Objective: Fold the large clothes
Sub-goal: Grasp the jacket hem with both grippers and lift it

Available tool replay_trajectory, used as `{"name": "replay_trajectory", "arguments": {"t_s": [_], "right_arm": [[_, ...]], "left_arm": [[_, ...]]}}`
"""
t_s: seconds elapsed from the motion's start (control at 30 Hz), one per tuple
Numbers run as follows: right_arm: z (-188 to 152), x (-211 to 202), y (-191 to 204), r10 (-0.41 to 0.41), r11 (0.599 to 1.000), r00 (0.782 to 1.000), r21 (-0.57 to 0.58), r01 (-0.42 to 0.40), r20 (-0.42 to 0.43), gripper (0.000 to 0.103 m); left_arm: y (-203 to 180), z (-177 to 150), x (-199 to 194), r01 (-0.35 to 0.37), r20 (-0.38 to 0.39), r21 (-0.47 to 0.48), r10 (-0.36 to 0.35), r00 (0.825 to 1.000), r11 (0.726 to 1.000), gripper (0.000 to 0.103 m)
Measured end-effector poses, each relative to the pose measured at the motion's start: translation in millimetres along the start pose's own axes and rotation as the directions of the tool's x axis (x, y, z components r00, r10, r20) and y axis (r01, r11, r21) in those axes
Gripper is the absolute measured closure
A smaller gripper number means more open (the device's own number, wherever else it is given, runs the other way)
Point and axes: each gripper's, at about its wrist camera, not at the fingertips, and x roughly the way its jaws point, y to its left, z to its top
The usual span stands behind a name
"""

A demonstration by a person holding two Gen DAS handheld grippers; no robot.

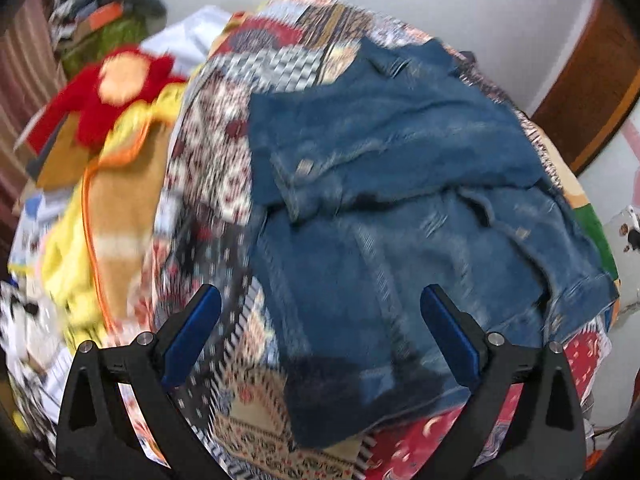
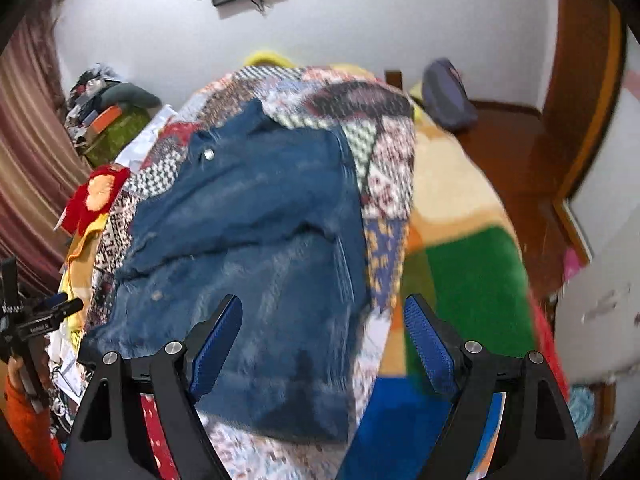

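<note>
A blue denim jacket lies partly folded on a patchwork quilt that covers the bed. My left gripper hovers open over the jacket's near left edge, with nothing between its blue pads. In the right wrist view the same jacket fills the middle. My right gripper stands open above the jacket's near right edge and holds nothing. At the left border of that view a hand in an orange sleeve holds a black tool. Both views are blurred by motion.
Red and yellow clothes are heaped left of the quilt, with a green bundle behind them. A green and cream blanket lies to the jacket's right. A purple bag sits by the wooden frame.
</note>
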Motion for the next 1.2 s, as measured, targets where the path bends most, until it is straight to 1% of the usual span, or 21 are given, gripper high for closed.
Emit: {"name": "replay_trajectory", "arguments": {"t_s": [0.07, 0.13, 0.23, 0.37, 0.43, 0.47, 0.5, 0.53, 0.57, 0.6, 0.63, 0.7, 0.73, 0.77, 0.87, 0.9, 0.97, 1.03, 1.13, 1.2], "right_arm": [[-11.7, 8.9, -5.2, 0.001, 1.000, 0.999, 0.017, -0.001, -0.036, 0.021], [-24.5, 16.9, -10.1, -0.015, 0.999, 0.997, 0.030, 0.017, -0.071, 0.021], [-37.3, 20.8, -15.1, -0.026, 0.998, 0.996, 0.058, 0.031, -0.085, 0.021], [-47.3, 23.7, -17.4, 0.030, 0.995, 0.995, 0.098, -0.021, -0.093, 0.021], [-49.0, 24.7, -13.1, 0.047, 0.995, 0.995, 0.093, -0.040, -0.082, 0.021], [-49.6, 26.2, -11.1, 0.049, 0.995, 0.996, 0.086, -0.042, -0.081, 0.021], [-49.5, 29.0, -7.2, 0.051, 0.996, 0.995, 0.072, -0.045, -0.083, 0.021], [-50.0, 32.4, -3.4, 0.061, 0.997, 0.994, 0.061, -0.055, -0.089, 0.022], [-51.0, 35.6, -0.2, 0.077, 0.996, 0.993, 0.053, -0.072, -0.093, 0.022], [-52.6, 38.4, 1.6, 0.092, 0.995, 0.991, 0.051, -0.087, -0.095, 0.025], [-54.1, 40.8, 2.0, 0.101, 0.994, 0.990, 0.053, -0.096, -0.100, 0.030], [-56.9, 43.6, 1.7, 0.119, 0.992, 0.988, 0.058, -0.113, -0.096, 0.034], [-57.4, 43.4, 0.7, 0.124, 0.991, 0.988, 0.063, -0.119, -0.090, 0.040], [-57.7, 42.8, -0.7, 0.139, 0.988, 0.987, 0.074, -0.132, -0.087, 0.044], [-58.6, 40.3, -4.4, 0.143, 0.986, 0.988, 0.100, -0.136, -0.065, 0.054], [-58.6, 39.3, -6.4, 0.143, 0.985, 0.988, 0.109, -0.136, -0.055, 0.060], [-58.3, 39.0, -11.4, 0.165, 0.978, 0.985, 0.138, -0.158, -0.042, 0.064], [-55.7, 38.5, -12.9, 0.179, 0.974, 0.983, 0.147, -0.172, -0.036, 0.071], [-47.7, 36.0, -6.9, 0.178, 0.978, 0.984, 0.113, -0.174, -0.019, 0.077], [-39.8, 34.1, -0.1, 0.163, 0.984, 0.987, 0.071, -0.161, -0.011, 0.078]], "left_arm": [[10.3, -14.2, 7.5, 0.012, -0.027, -0.050, -0.014, 1.000, 0.999, 0.002], [17.6, -27.4, 15.1, 0.002, -0.056, -0.086, -0.007, 0.998, 0.996, 0.002], [24.7, -45.4, 22.3, 0.023, -0.088, -0.134, -0.035, 0.996, 0.991, 0.002], [26.2, -59.7, 24.2, 0.065, -0.088, -0.180, -0.082, 0.993, 0.981, 0.002], [24.1, -63.1, 26.4, 0.061, -0.080, -0.190, -0.077, 0.994, 0.980, 0.003], [21.6, -64.9, 28.6, 0.074, -0.081, -0.189, -0.090, 0.993, 0.979, 0.004], [19.7, -66.7, 29.3, 0.087, -0.081, -0.190, -0.104, 0.991, 0.978, 0.010], [17.8, -67.8, 30.0, 0.105, -0.081, -0.192, -0.122, 0.989, 0.976, 0.019], [15.1, -69.3, 30.7, 0.129, -0.081, -0.193, -0.147, 0.986, 0.973, 0.023], [14.2, -69.1, 30.7, 0.143, -0.078, -0.191, -0.161, 0.984, 0.971, 0.030], [13.3, -69.4, 29.9, 0.156, -0.074, -0.185, -0.172, 0.982, 0.970, 0.035], [14.5, -68.9, 28.8, 0.174, -0.072, -0.187, -0.190, 0.979, 0.967, 0.040], [15.8, -69.8, 28.1, 0.195, -0.074, -0.195, -0.212, 0.974, 0.961, 0.045], [17.2, -70.6, 27.4, 0.212, -0.074, -0.200, -0.231, 0.970, 0.957, 0.047], [16.7, -70.9, 22.9, 0.210, -0.067, -0.186, -0.225, 0.972, 0.960, 0.051], [16.0, -70.9, 21.1, 0.203, -0.063, -0.179, -0.218, 0.974, 0.963, 0.055], [12.4, -68.9, 16.0, 0.180, -0.047, -0.158, -0.189, 0.981, 0.971, 0.062], [9.8, -64.5, 11.0, 0.168, -0.025, -0.142, -0.173, 0.985, 0.975, 0.070], [5.4, -53.8, 2.0, 0.153, 0.016, -0.115, -0.152, 0.988, 0.981, 0.077], [3.1, -43.3, -3.7, 0.146, 0.040, -0.094, -0.142, 0.989, 0.985, 0.080]]}}
